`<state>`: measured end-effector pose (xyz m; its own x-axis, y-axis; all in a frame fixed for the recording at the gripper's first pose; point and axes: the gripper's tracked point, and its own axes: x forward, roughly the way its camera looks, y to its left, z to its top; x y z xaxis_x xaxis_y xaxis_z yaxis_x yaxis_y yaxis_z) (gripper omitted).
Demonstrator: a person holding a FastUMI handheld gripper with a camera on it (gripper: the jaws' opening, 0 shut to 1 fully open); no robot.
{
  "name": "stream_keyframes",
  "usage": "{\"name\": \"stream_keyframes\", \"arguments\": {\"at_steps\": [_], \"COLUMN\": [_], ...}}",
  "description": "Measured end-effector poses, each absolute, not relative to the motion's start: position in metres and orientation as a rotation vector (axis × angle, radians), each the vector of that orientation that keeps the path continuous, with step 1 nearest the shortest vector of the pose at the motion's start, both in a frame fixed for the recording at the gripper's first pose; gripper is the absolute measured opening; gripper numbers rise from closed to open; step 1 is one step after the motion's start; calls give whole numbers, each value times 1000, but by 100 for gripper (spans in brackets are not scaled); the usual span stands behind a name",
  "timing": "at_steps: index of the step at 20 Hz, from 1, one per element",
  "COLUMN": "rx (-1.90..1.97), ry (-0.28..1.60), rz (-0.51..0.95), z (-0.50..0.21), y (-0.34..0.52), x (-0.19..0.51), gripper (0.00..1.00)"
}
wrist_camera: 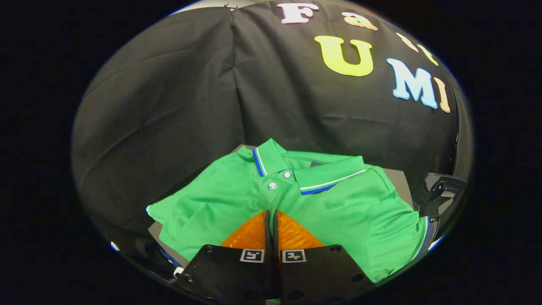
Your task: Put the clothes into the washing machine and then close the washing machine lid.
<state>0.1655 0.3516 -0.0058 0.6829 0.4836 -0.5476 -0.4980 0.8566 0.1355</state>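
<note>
I hold the gripper (271, 216) low over a bright green polo shirt with a white-and-blue trimmed collar and two pale buttons (296, 199), spread on a flat grey surface (398, 180) before the black cloth wall. The fingers are pressed together with almost no gap; whether a fold of fabric is pinched at their tips I cannot tell. The shirt lies directly ahead of and under the tips, its placket in line with them, collar at the far end, sleeves spreading left and right. It looks soft, lightly rumpled, front up.
</note>
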Motion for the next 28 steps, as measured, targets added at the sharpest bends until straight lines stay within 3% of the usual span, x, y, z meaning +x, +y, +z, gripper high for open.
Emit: {"name": "stream_keyframes", "arguments": {"at_steps": [6,22,26,28], "rx": [29,62,35,5], "ry": [499,449,507,543], "rz": [529,525,534,546], "z": [29,61,35,24], "y": [327,250,270,282], "x": [174,191,190,187], "gripper": [2,3,98,98]}}
